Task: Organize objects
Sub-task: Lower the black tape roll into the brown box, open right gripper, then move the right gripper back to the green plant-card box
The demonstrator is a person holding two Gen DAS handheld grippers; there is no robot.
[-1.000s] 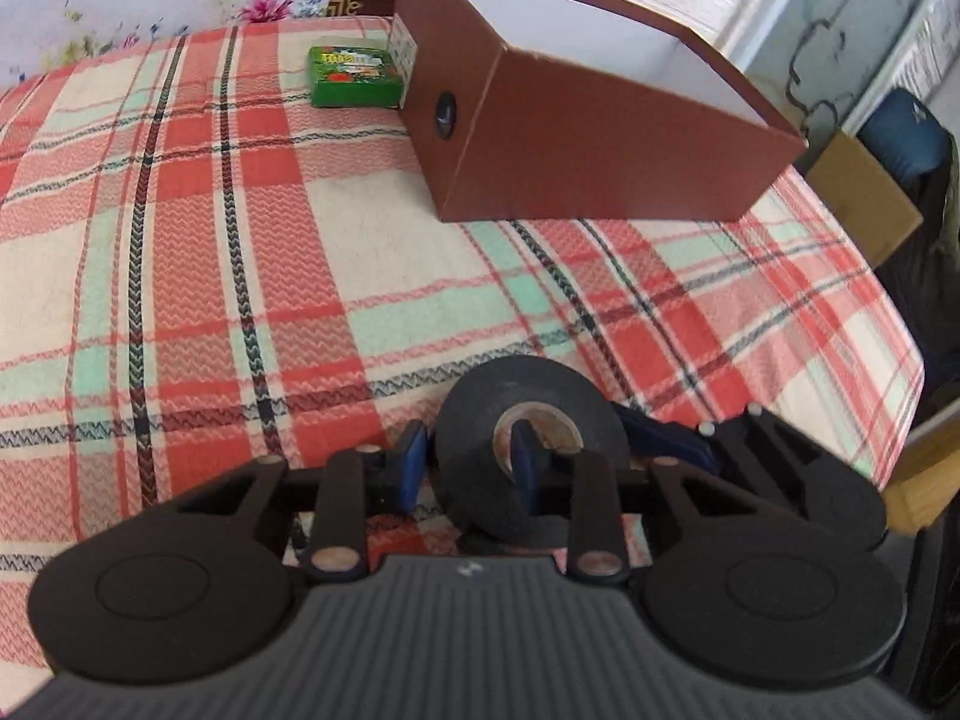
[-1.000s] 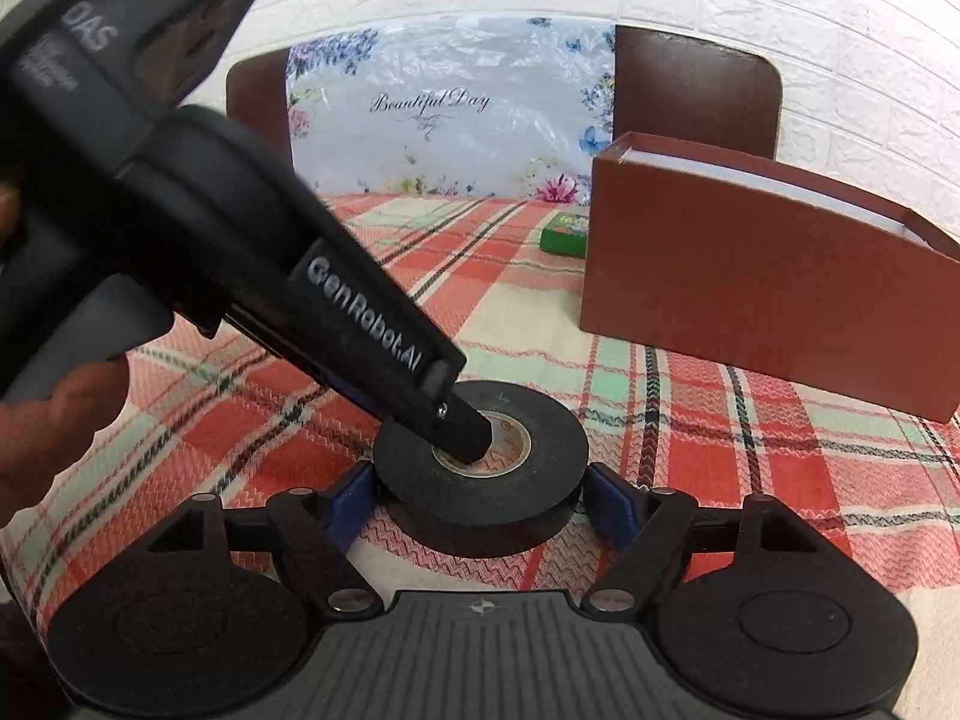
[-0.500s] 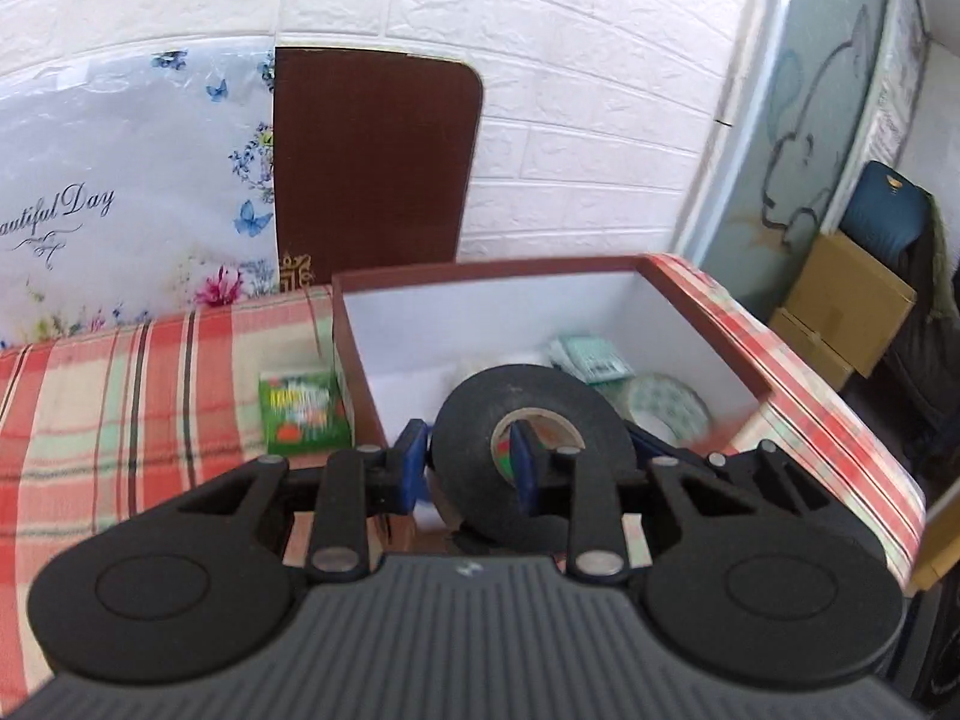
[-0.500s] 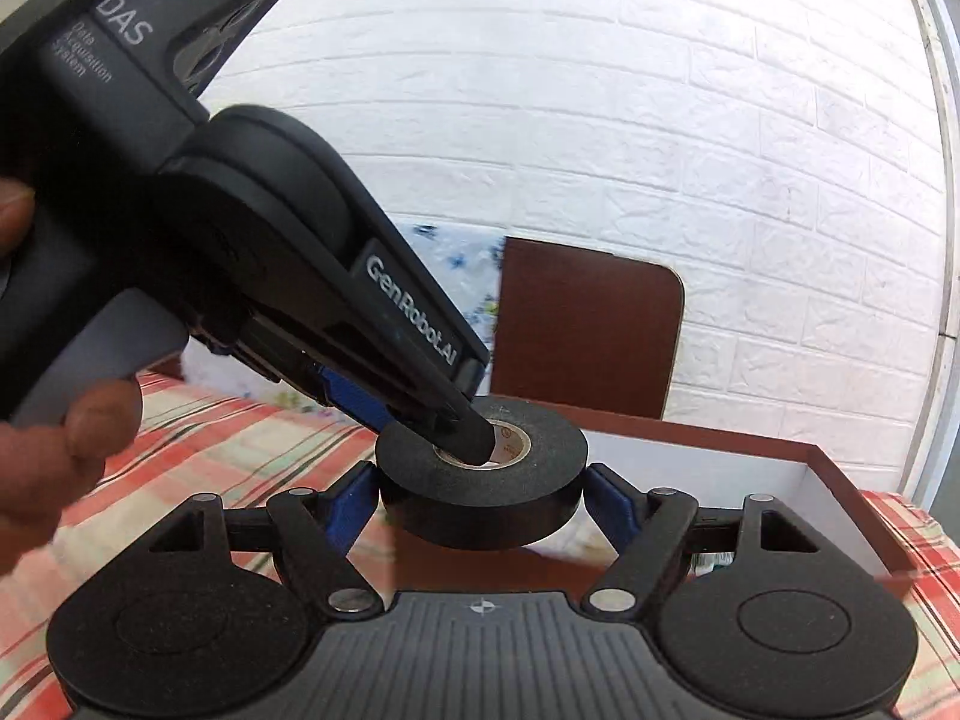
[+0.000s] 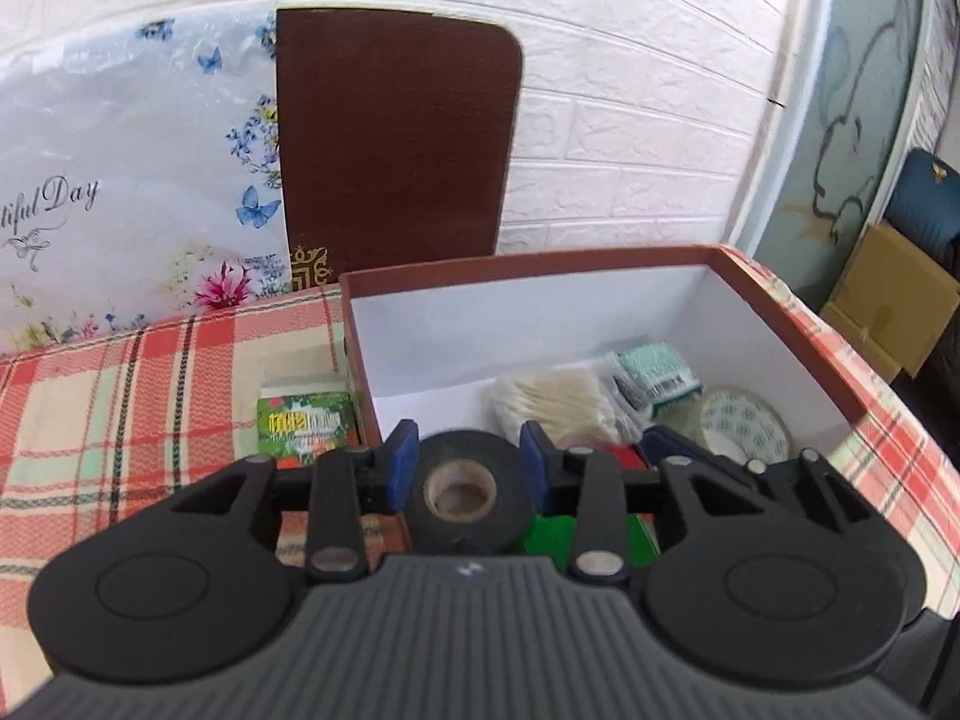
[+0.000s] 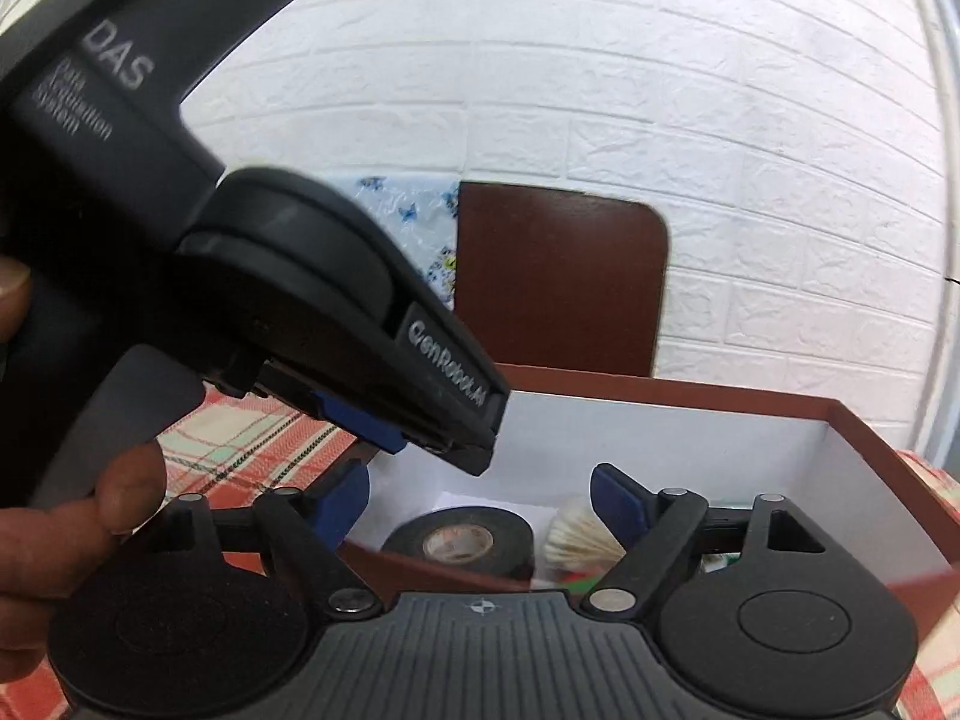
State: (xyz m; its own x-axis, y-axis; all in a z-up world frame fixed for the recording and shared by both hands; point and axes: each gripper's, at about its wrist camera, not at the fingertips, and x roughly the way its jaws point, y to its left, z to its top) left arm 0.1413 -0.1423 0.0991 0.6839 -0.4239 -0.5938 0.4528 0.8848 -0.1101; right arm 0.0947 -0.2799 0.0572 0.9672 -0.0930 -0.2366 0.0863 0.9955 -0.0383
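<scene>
Black tape roll [image 6: 459, 542] sits free inside the brown box [image 5: 780, 324], near its left wall. Left gripper [image 5: 469, 468] jaws opening, narrow; right gripper [image 6: 480, 507] opening wide, neither gripping it.

- The green packet [image 5: 305, 427] sat partly hidden behind the left gripper [image 5: 468, 467].
- The box's [image 6: 672, 414] contents were mostly blocked by the right gripper [image 6: 480, 507].

A white brick-patterned wall [image 5: 630, 90] is seen across the upper frame. A dark brown chair back [image 5: 396, 138] is set against it at centre, with floral plastic sheeting [image 5: 120, 180] at left. A cardboard box [image 5: 888, 306] and a blue bag [image 5: 924, 198] are seen at far right. Everything is evenly lit.
</scene>
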